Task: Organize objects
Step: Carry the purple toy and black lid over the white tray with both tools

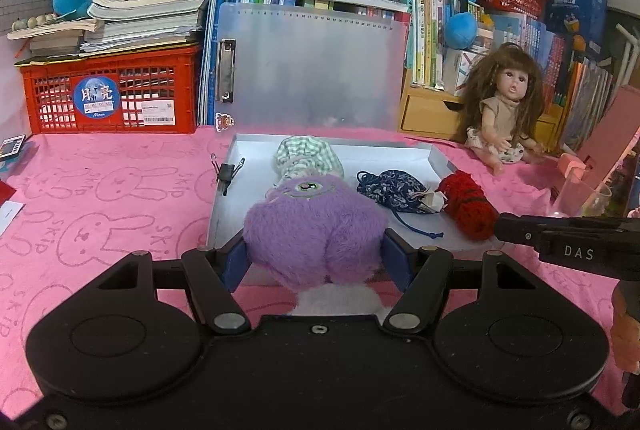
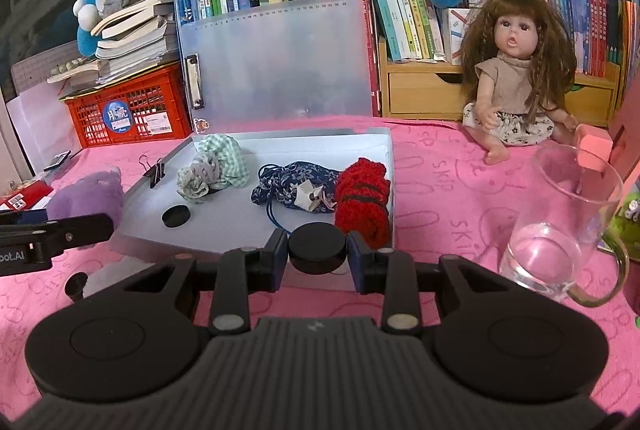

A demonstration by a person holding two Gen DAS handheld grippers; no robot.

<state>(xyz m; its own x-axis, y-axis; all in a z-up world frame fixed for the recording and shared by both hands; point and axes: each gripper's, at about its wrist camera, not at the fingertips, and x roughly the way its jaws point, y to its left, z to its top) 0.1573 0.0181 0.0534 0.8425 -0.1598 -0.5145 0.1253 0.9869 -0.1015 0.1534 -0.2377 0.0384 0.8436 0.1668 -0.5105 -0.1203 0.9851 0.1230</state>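
1. My left hand-held gripper (image 1: 316,258) holds the purple plush (image 1: 316,226), its blue pads pressed into the fur on both sides, at the near edge of the grey tray (image 1: 256,150).
2. My right hand-held gripper (image 2: 317,248) is drawn narrow around a black puck (image 2: 317,248), also at the tray's near edge.
3. Inside the tray I see a green checked cloth bundle (image 2: 218,166), a second black disc (image 2: 176,215), a blue floral pouch (image 2: 296,186) and a red knitted piece (image 2: 362,202) against its right wall; a binder clip (image 2: 154,170) sits on the left wall.
4. The tray lies on a tabletop (image 1: 100,198) covered by pink rabbit-print cloth; a glass mug (image 2: 560,222) stands near the right edge, a doll (image 2: 516,70) sits behind it.
5. Along the far edge: a red crate (image 1: 108,90) under stacked books, a frosted clipboard (image 1: 308,66), bookshelves topped with plush toys.
6. The plush's underside is hidden behind the gripper body, and in the left view it covers the second disc.
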